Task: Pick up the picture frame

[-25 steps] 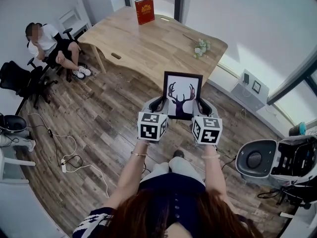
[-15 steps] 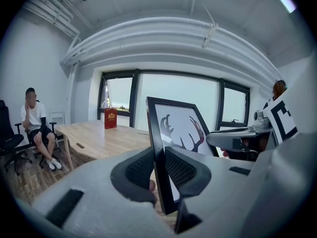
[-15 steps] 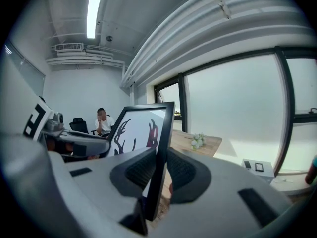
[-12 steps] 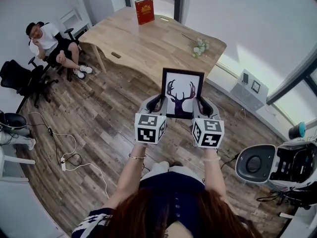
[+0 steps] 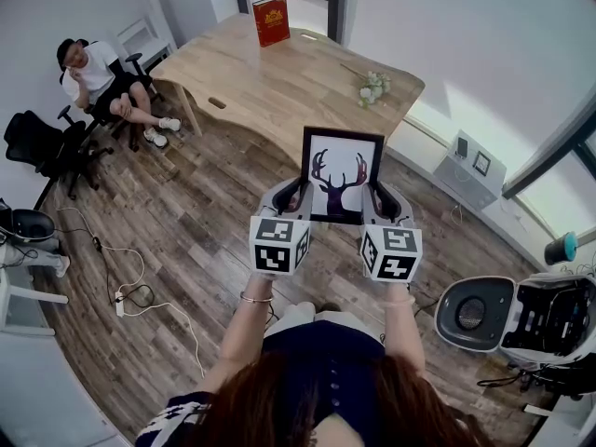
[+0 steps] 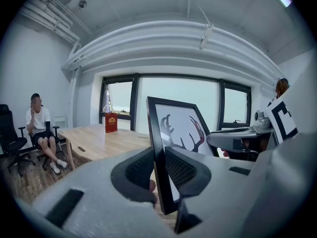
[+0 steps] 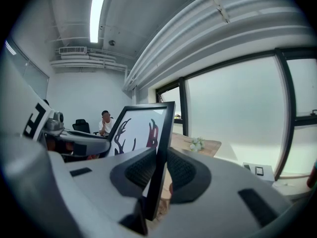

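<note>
A book (image 5: 271,20) is stood at the table's (image 5: 270,82) far edge, flowers (image 5: 375,87) are laid near its right end, and a person (image 5: 101,77) is seated beside it.

The picture frame (image 5: 341,175) is at 12 o'clock, with the left gripper (image 5: 296,196) on its 9 o'clock edge and the right gripper (image 5: 381,199) on its 3 o'clock edge. Behind it, the desk (image 5: 270,87) carries a book (image 5: 272,20) and flowers (image 5: 375,88).

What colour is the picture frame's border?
Black: the rectangular picture frame has a plain black border all round. The head view shows it best.
</note>
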Tool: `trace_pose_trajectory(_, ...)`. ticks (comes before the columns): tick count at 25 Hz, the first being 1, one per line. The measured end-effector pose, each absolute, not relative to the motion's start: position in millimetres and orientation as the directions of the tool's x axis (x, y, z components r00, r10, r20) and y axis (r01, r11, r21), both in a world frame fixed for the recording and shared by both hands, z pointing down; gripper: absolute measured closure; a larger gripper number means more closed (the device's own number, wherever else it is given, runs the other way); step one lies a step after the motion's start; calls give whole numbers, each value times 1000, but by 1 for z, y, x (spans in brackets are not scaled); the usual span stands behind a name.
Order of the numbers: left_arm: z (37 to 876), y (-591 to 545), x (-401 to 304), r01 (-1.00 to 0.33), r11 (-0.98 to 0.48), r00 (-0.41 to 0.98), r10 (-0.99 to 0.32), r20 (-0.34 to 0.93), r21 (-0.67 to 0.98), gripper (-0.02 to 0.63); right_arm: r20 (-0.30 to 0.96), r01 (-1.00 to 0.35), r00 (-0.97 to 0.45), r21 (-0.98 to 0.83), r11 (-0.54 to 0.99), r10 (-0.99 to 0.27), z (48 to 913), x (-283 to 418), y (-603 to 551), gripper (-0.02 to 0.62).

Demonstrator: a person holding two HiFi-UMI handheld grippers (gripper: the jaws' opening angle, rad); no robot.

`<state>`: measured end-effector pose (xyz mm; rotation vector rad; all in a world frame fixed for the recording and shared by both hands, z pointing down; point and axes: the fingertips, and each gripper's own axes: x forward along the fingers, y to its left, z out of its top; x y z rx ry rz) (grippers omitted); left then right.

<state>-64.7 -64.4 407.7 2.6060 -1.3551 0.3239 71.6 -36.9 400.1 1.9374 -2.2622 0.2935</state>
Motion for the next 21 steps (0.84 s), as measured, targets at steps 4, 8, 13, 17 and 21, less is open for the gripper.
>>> trace_pose_trajectory(4,407,-58,-62,-828,-557,551,-789,271,63,523,228,-986,-166,-48,159,-960,399,75,-32,523)
trace_pose_trajectory(8,406,-53,-57,-833,-549,544,-795,269,63,523,224,-984,-177,-47,170,-959,397,80,-27,523)
trace_pose_trajectory(13,404,-47,-49,-842,-536,533,-803,268,67,523,222,-982,-191,-41,186,-956,394,88,-23,523)
trace_pose_trajectory(17,401,-44,-44,-849,-525,522,-811,263,66,523,215,-979,-205,-37,201,-955,391,94,-21,523)
trace_pose_trajectory(21,401,-45,-34,-854,-517,513,-818,260,57,523,211,-977,-212,-36,210,-954,391,103,-23,523)
